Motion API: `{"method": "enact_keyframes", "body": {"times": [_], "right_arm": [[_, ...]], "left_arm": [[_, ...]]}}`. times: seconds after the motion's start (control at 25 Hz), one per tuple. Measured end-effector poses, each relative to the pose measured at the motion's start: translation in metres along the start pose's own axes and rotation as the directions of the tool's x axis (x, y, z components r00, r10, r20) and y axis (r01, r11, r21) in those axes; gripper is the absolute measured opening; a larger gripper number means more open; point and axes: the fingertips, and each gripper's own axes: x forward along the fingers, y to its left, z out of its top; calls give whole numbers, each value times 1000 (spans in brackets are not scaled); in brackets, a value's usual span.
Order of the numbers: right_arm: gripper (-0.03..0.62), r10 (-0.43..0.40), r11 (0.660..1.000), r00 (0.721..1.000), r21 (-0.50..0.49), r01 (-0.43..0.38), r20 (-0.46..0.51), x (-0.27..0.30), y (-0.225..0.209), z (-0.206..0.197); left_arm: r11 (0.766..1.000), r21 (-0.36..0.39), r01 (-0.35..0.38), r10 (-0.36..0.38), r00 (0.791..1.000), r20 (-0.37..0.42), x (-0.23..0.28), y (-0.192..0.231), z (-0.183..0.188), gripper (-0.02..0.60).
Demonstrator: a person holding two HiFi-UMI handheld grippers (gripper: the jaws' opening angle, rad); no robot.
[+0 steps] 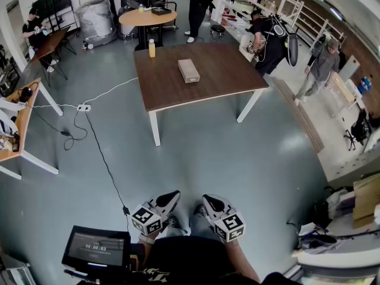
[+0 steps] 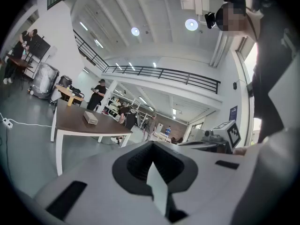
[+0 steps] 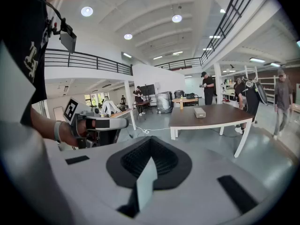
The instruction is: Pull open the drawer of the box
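Note:
The box [image 1: 189, 70] is a small beige block lying near the middle of a dark brown table [image 1: 172, 94], far ahead of me. It also shows small in the left gripper view as the box [image 2: 90, 118] and in the right gripper view as the box [image 3: 200, 112]. Both grippers hang close to my body, well short of the table. My left gripper [image 1: 172, 196] has its jaws together with nothing between them. My right gripper [image 1: 209, 200] is likewise shut and empty. Each gripper view catches the other gripper: the right gripper [image 2: 220, 135] and the left gripper [image 3: 101, 123].
A yellow bottle [image 1: 152, 48] stands at the table's far left corner. A round wooden table [image 1: 147, 18] is behind it. A power strip with cables [image 1: 84, 107] lies on the grey floor to the left. A screen [image 1: 97, 246] sits by my left side. Several people stand around the room.

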Motion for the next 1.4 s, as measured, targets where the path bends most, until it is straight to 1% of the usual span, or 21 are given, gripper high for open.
{"method": "enact_keyframes", "body": {"times": [0.12,0.36,0.48,0.64,1.0,1.24,1.4], "right_arm": [[-12,-10,1000,1000,-2,10,-6,5,-1,6],[-12,37,999,999,-16,-37,0,20,-4,0],[-12,47,999,999,-12,-47,1,28,-9,3],[-12,53,999,998,-4,-53,17,38,-22,7],[-12,-6,999,1000,49,5,14,40,-93,14],[-12,-18,998,999,56,16,41,50,-146,29],[-12,-15,999,999,53,12,52,57,-172,38]], "left_arm": [[1000,-1,-1,1,1000,-3,-1,2,-3,0],[999,-4,-36,36,999,4,-3,14,-2,0],[999,-7,-52,52,999,2,-3,21,1,0],[998,-4,-58,58,998,-13,11,31,2,0],[999,30,-15,16,999,-31,74,34,25,0],[998,54,-11,13,999,-37,117,44,40,0],[998,64,-15,17,999,-35,141,50,50,0]]}}
